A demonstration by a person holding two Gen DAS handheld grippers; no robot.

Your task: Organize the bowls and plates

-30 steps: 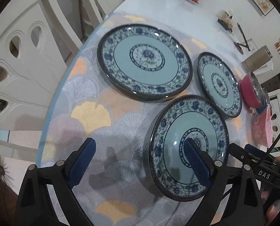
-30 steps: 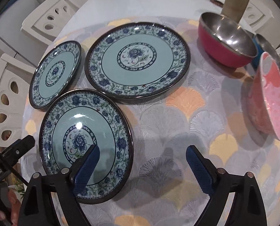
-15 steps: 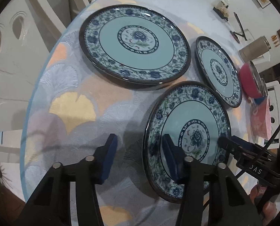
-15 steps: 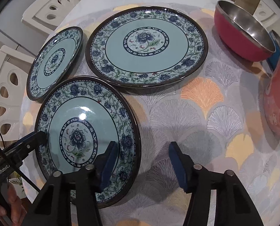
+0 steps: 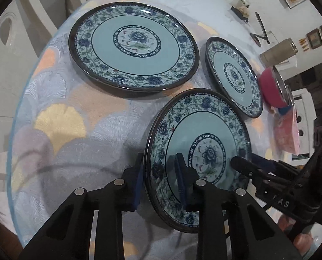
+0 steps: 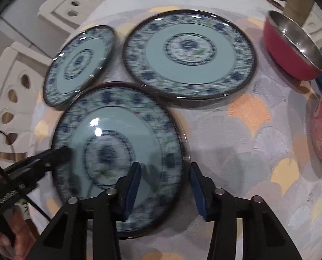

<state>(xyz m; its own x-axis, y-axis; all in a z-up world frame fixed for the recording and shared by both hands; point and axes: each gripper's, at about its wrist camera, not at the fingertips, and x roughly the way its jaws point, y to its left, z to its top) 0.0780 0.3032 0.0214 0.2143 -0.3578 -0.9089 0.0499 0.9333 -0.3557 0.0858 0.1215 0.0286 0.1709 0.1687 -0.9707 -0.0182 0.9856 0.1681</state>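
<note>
Ahead of the left hand-held gripper (image 5: pixel 158 179), the large plate (image 5: pixel 133 45) and small plate (image 5: pixel 233 75) block the way; bare tabletop (image 5: pixel 59 117) lies open to its left. Right of the right hand-held gripper (image 6: pixel 164 186), patterned cloth stays free up to the red bowl (image 6: pixel 291 49).

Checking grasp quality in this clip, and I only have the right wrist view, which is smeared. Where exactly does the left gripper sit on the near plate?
Observer: The left gripper straddles the left rim of the near plate. One finger is outside the rim and the other is over the plate's face.
Operator: Is it clamped yet?
Observer: It seems not. The plate's patterned border shows between the two pads, so the jaws look open around the rim.
</note>
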